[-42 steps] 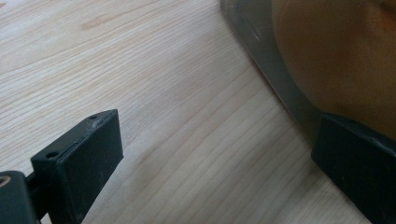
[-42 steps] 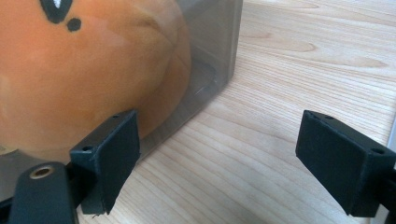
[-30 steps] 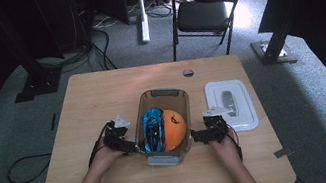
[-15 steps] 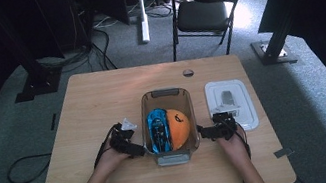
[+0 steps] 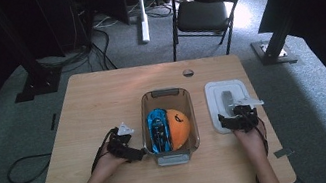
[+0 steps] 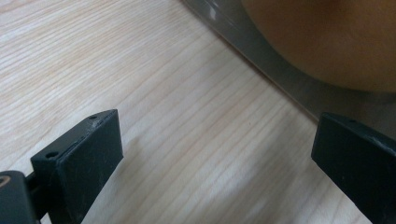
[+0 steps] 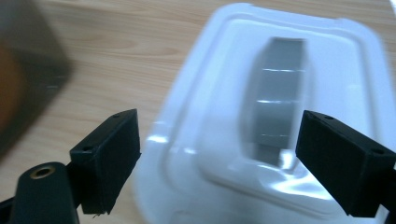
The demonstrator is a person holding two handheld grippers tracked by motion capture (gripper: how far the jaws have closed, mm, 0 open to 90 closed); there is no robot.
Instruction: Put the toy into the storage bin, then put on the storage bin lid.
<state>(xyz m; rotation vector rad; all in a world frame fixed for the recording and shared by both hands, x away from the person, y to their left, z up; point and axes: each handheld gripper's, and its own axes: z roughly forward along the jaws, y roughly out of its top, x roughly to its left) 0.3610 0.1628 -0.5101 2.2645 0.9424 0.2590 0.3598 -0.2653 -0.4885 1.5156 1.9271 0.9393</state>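
My high view hangs above my side of the table, facing forward and down, far enough back to take in the whole tabletop and floor beyond. My left gripper view looks along the left gripper from very close to the wood, with the clear bin just ahead of its far jaw. My right gripper view looks down over the right gripper onto the white lid just ahead. Both gripper views share the bin and lid with the high view.

No readable txt, labels or nos. anywhere.
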